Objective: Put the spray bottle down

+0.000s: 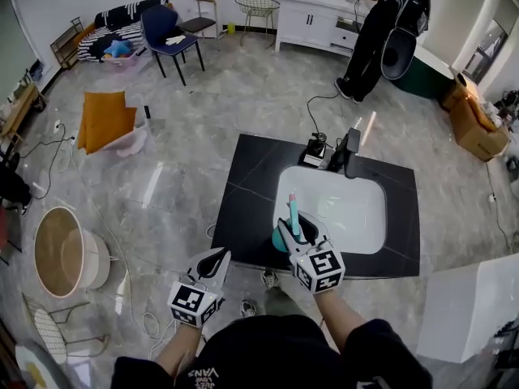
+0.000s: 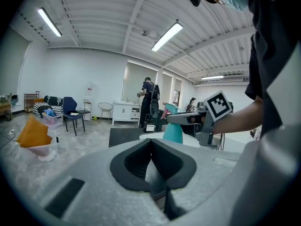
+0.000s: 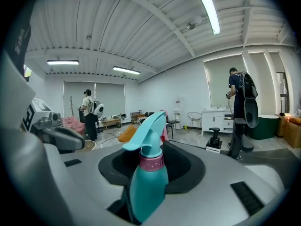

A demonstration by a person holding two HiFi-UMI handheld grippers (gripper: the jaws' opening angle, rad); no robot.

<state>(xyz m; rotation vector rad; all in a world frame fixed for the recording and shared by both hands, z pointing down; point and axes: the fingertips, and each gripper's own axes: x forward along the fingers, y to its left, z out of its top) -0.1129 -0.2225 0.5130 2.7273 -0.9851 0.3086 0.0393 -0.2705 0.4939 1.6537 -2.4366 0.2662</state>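
Right gripper (image 1: 302, 235) clamped on the bottle (image 3: 148, 173) - teal body between the pads, pink collar and teal trigger head sticking up above them, bottle upright. In the head view the bottle sits over the sink (image 1: 349, 213) at its 7 o'clock rim; whether the base touches anything cannot be told. Sink is a white basin set in a black counter (image 1: 251, 193), faucet (image 1: 347, 148) at the basin's 12 o'clock.

Left gripper (image 1: 215, 262) at 9 o'clock of the right one, apart from it, off the counter's near edge. Its jaws are together, nothing between them.

Floor containers:
- round tub (image 1: 69, 254) at 9 o'clock of the frame, tan inside.
- pink bin (image 1: 120, 57) at 11 o'clock by the striped sofa (image 1: 130, 14), a blue thing in it.
- cardboard box (image 1: 474, 128) at 2 o'clock, open top, contents not clear.

Orange cloth (image 1: 105, 118) lies at 10 o'clock. A person (image 1: 373, 31) stands at 1 o'clock by a white cabinet (image 1: 312, 19).
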